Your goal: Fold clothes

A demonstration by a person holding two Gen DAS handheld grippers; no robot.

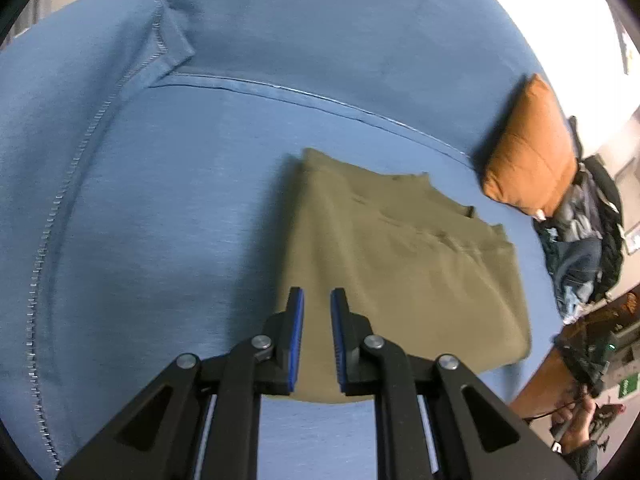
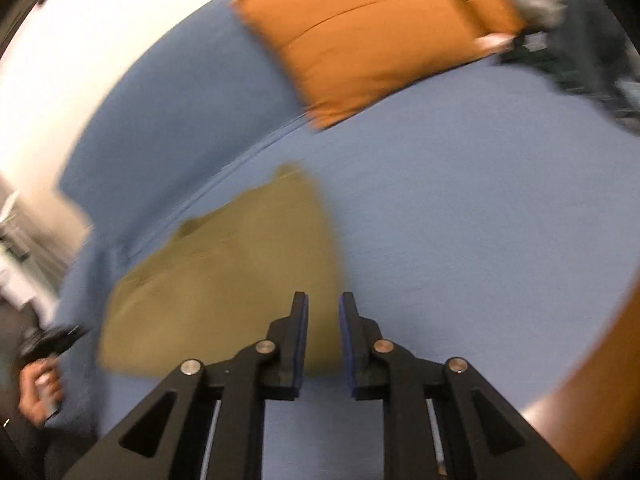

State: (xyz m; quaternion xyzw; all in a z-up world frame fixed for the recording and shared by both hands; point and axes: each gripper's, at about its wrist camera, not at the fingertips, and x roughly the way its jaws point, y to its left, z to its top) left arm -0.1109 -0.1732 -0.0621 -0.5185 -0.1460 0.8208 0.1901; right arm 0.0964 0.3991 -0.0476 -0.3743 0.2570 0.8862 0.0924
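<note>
1. Olive garment (image 1: 400, 264) lies on the blue sofa (image 1: 160, 220) seat, folded to a compact rectangle, layered edges showing at its far side. It sits flat, a few soft creases, short of the back cushion seam.
2. Left gripper (image 1: 317, 340) hovers over the garment's near-left corner; jaws apart, nothing between them. No cloth pinched.
3. Right gripper (image 2: 323, 344) hovers at the garment's near-right edge, jaws likewise parted and empty. Right view is smeared, so fine contact cannot be read.
4. Stage, as a judgement: the scene fits either a pause between folds, one more halving to come, or a finished fold just let go. The pictures do not settle which.
5. Pose: both tools point forward and down at the seat, side by side, roughly level. A hand (image 2: 38, 390) shows at the right view's lower left, gripping the other handle.
6. Orange cushion (image 1: 528, 148) leans on the backrest, well apart from the garment; dark clothes pile (image 1: 580, 240) beyond it.
</note>
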